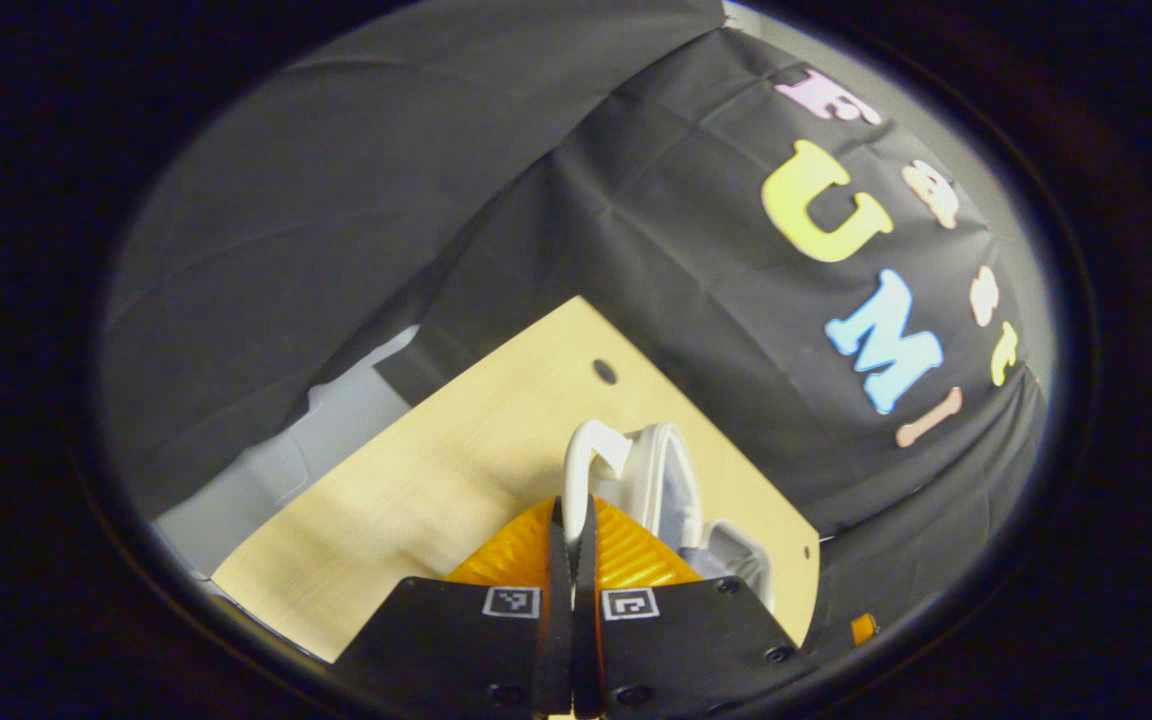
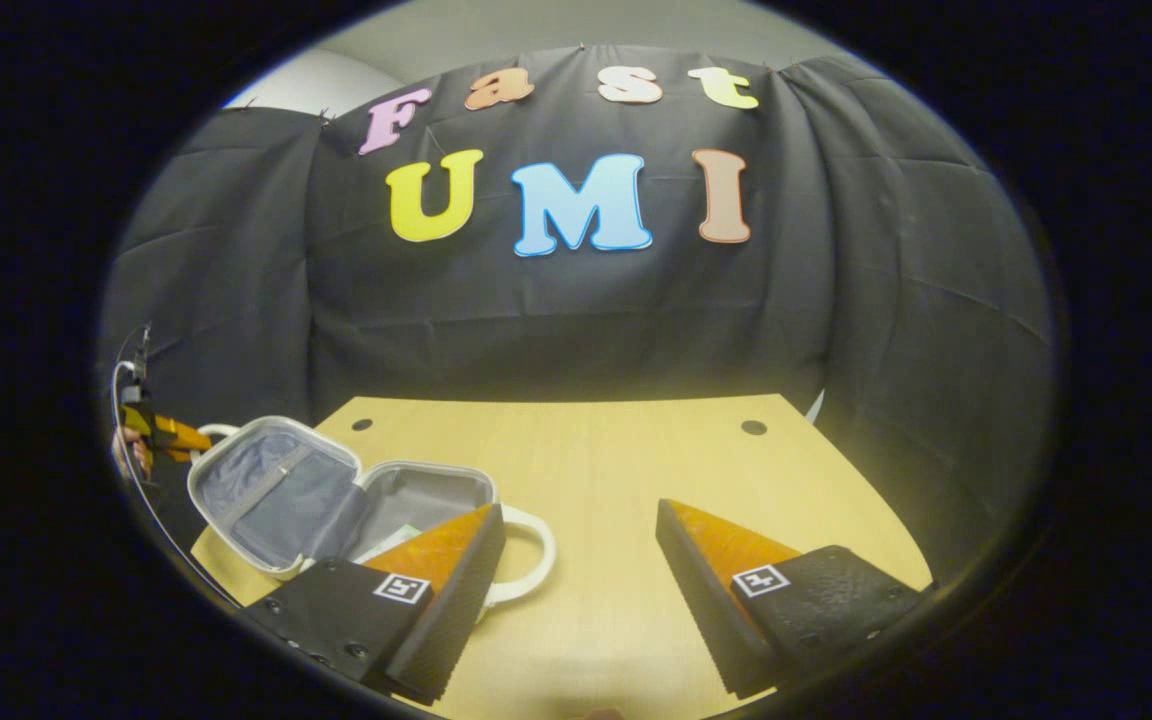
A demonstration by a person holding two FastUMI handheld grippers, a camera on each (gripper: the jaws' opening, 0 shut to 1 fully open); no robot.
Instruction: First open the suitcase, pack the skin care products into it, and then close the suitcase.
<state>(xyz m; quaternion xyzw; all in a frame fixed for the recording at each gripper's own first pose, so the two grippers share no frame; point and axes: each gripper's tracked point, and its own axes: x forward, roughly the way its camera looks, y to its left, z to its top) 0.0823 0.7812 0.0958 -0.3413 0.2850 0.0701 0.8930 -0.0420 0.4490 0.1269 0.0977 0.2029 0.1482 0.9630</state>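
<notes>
White suitcase [image 2: 336,495] lies open, its lid handle [image 1: 591,455] pinched in the left gripper [image 1: 573,530], while the right gripper [image 2: 576,560] gapes empty beside it.

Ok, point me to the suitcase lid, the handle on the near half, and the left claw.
suitcase lid [image 2: 271,490], right gripper view, on its grey lining.
near handle [image 2: 534,560], right gripper view, on the white loop's outer curve.
left claw [image 1: 573,540], left gripper view, between its tips, closed on the lid's handle.
</notes>
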